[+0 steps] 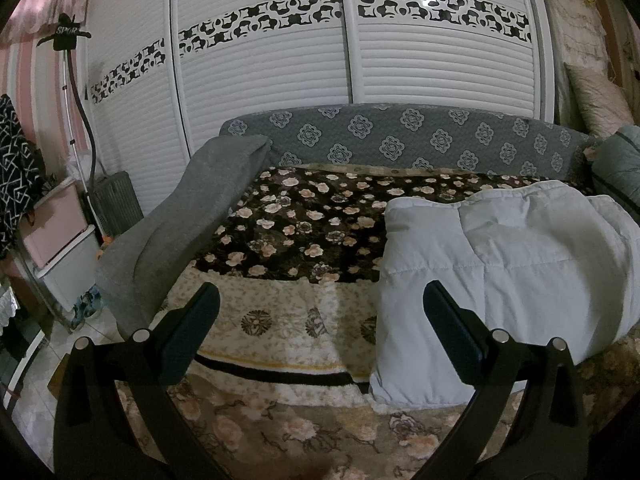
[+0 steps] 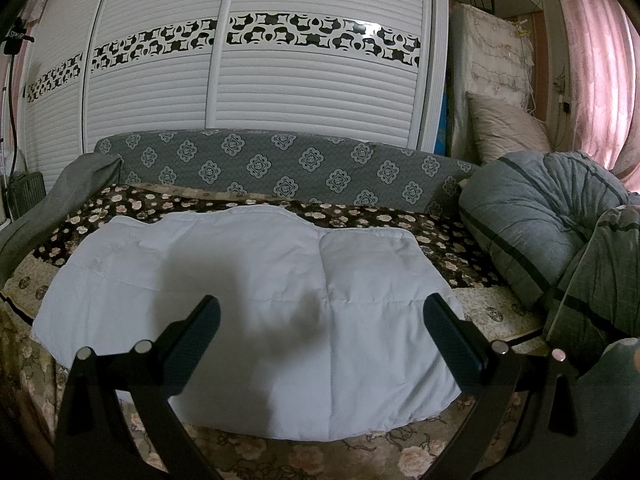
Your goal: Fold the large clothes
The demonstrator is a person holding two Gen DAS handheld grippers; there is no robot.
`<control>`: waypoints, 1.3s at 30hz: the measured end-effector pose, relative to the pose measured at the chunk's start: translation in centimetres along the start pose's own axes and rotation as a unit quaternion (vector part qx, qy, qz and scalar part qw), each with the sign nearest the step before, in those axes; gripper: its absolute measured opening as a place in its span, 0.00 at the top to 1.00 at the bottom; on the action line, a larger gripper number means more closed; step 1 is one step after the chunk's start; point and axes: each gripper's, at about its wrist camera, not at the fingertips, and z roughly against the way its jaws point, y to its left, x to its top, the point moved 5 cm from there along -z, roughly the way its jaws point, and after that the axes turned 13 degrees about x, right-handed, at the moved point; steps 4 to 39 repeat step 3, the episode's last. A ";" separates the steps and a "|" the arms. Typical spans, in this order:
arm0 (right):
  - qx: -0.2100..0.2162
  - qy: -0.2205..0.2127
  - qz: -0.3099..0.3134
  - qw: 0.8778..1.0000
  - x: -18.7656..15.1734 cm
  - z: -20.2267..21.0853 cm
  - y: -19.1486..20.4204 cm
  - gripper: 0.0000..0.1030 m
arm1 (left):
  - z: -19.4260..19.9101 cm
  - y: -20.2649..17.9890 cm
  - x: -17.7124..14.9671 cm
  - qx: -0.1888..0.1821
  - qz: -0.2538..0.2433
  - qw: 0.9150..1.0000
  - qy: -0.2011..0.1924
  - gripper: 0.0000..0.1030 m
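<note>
A pale blue-white quilted garment (image 2: 256,304) lies folded flat on the bed, filling the middle of the right wrist view. In the left wrist view the same quilted garment (image 1: 504,280) sits at the right. My right gripper (image 2: 322,312) hovers open just above its near half, nothing between the fingers. My left gripper (image 1: 322,300) is open too, over the beige bedspread (image 1: 288,320); its right finger (image 1: 452,320) overlaps the garment's left edge.
A dark floral blanket (image 1: 304,224) covers the bed's far part, bounded by a grey patterned headboard (image 2: 280,168). A grey cushion (image 1: 188,216) stands at the left edge, a grey striped duvet (image 2: 544,216) is piled at the right. White louvred wardrobe doors (image 2: 280,92) rise behind.
</note>
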 end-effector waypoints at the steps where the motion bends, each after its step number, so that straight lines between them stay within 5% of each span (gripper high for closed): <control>1: 0.000 0.000 0.000 1.000 0.0 0.0 0.0 0.02 | 0.0 0.1 -0.1 -0.001 0.001 1.000 0.001 0.03; 39: 0.000 0.000 0.000 1.000 0.0 0.0 0.0 0.02 | -0.1 0.1 -0.2 -0.002 0.003 1.000 0.003 0.03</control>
